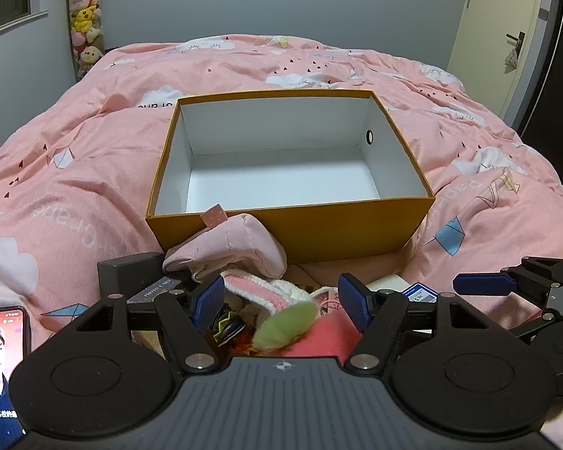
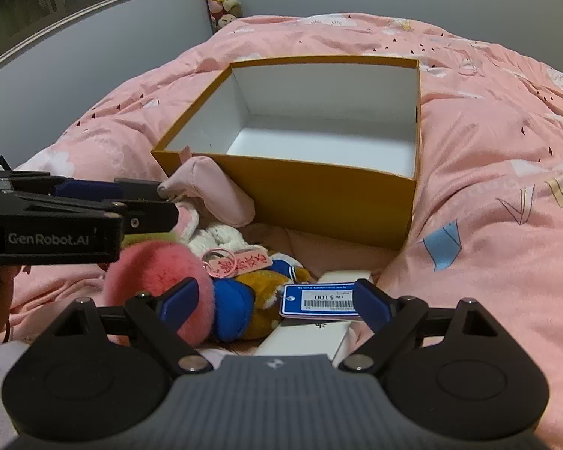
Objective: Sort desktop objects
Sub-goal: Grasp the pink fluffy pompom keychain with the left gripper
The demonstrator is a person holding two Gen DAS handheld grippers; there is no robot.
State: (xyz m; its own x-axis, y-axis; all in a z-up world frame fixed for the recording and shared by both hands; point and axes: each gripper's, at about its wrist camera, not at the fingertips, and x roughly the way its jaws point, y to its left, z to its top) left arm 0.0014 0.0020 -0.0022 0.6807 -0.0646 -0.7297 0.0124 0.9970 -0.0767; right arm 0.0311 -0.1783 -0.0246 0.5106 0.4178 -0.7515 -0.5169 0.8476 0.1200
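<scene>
Orange box (image 1: 289,225) behind toy pile; pink pouch (image 1: 225,251) leaning against it; both jaws spread, empty.

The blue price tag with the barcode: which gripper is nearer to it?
Right. The right gripper hangs open just over the price tag, one finger beside it. The left gripper is off to the side, above the pink fluffy toy.
</scene>
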